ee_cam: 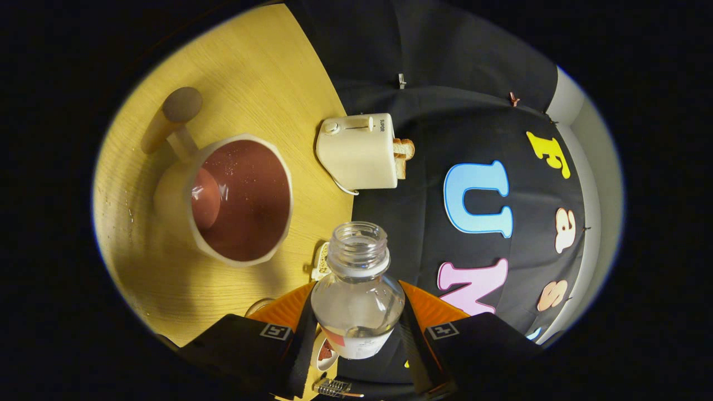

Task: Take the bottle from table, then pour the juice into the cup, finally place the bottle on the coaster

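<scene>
Tool (357, 317) clamped on uncapped bottle (357, 289), cup (239, 197) beside, toaster (356, 151) beyond

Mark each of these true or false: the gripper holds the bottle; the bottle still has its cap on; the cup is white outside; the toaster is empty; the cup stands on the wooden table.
1. The gripper holds the bottle: true, both fingers press its sides.
2. The bottle has its cap on: false, its neck is open.
3. The cup is white outside: true, with a reddish-brown inside.
4. The toaster is empty: false, bread sticks out of it.
5. The cup stands on the wooden table: true.
</scene>
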`<state>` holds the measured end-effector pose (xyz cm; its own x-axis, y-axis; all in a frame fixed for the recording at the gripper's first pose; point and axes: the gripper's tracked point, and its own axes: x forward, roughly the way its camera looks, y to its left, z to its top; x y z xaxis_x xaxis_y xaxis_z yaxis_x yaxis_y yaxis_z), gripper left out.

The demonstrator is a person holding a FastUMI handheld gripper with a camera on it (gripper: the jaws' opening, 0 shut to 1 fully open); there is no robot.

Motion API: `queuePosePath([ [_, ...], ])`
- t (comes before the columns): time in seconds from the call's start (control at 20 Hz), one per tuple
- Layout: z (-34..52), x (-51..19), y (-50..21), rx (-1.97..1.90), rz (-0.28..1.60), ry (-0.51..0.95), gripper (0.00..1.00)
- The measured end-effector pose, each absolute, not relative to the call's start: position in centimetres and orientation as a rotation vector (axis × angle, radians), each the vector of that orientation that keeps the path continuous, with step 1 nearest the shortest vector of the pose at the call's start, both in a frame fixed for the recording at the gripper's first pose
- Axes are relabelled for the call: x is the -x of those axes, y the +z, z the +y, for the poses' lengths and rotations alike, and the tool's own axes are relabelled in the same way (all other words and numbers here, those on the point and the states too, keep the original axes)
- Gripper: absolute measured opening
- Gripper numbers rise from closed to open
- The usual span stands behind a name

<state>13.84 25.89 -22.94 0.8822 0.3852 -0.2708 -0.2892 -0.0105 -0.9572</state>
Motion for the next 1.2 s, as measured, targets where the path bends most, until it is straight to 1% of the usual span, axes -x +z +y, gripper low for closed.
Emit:
queuePosePath([
  [0.1,26.3,-13.9,-23.2,1.522,-0.098,0.547,0.71],
  [0.35,26.8,-13.8,-23.3,1.610,-0.166,0.578,0.71],
  [0.6,26.7,-14.1,-23.7,1.649,-0.171,0.584,0.71],
  [1.2,27.4,-14.2,-23.9,1.783,-0.282,0.628,0.71],
])
